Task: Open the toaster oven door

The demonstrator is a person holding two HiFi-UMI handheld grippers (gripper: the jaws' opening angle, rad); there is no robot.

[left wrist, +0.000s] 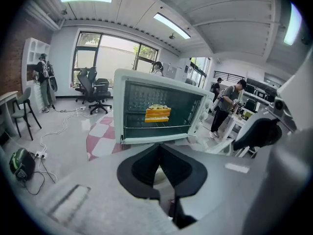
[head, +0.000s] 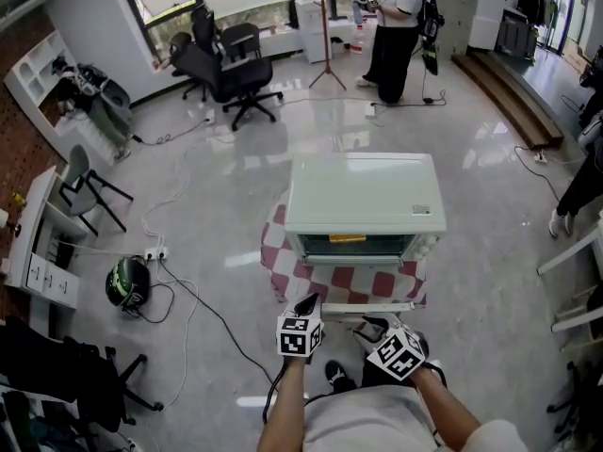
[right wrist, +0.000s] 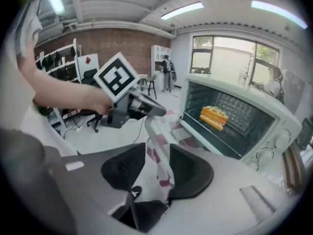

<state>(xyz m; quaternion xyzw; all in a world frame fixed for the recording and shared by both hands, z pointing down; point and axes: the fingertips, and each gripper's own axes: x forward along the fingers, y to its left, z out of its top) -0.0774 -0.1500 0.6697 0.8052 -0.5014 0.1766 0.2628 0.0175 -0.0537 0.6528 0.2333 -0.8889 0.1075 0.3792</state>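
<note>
Straddling lowered oven door (right wrist: 152, 131), right gripper (right wrist: 156, 150) jaws apart, left gripper (left wrist: 160, 151) closed

Pale toaster oven (head: 363, 196), door (head: 363, 286) folded down

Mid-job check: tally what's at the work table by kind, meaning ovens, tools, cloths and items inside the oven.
Toaster oven: 1
Tools: 2 (left tool, right tool)
Checkered cloth: 1
Orange item inside the oven: 1
Total: 5

The toaster oven (head: 363, 191) is pale mint, the cloth (head: 353, 282) red-and-white checked.
</note>
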